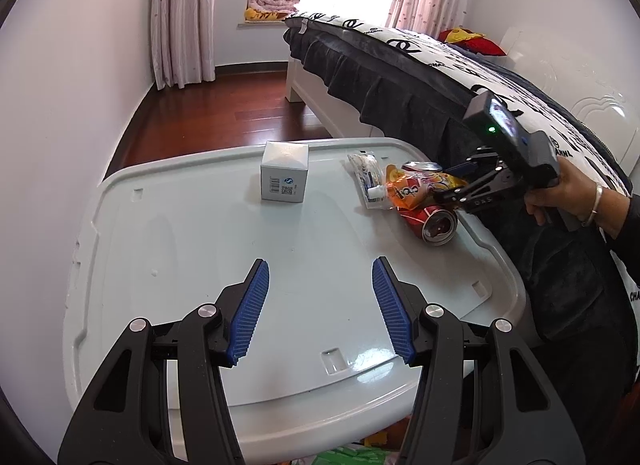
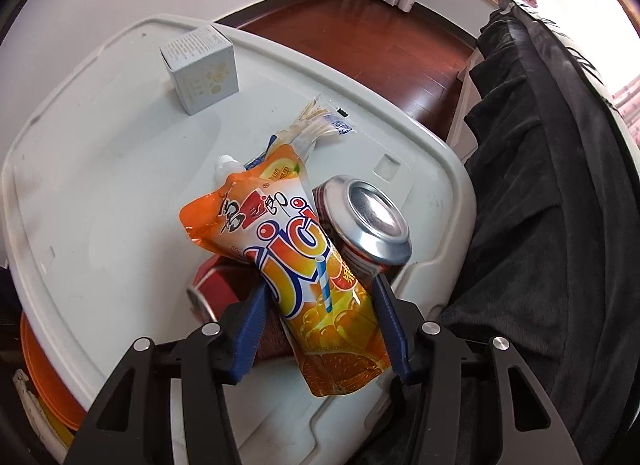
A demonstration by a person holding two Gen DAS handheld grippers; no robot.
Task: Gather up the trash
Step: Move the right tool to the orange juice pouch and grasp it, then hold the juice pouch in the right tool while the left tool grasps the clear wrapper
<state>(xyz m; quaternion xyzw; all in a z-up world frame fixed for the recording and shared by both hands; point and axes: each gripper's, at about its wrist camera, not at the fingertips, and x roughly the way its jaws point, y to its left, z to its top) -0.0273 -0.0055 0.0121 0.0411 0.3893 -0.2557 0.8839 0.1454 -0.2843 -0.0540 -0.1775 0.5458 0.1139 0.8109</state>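
Right gripper (image 2: 320, 329) jaws pinch glossy, crinkled orange pouch (image 2: 304, 249)

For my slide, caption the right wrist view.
Right gripper fingers flank an orange drink pouch lying across red cans on a white plastic lid.

- Left wrist cam sits low at the near edge of the white lid (image 1: 168, 249), looking across it toward the bed (image 1: 400, 65) and window, so it's pretty wide.
- Right wrist cam looks steeply down, super close on the pouch (image 2: 304, 249) at frame centre.
- Both catch the lid, the box (image 1: 285, 171) (image 2: 200, 69), pouch (image 1: 420, 189), cans and bed skirt.
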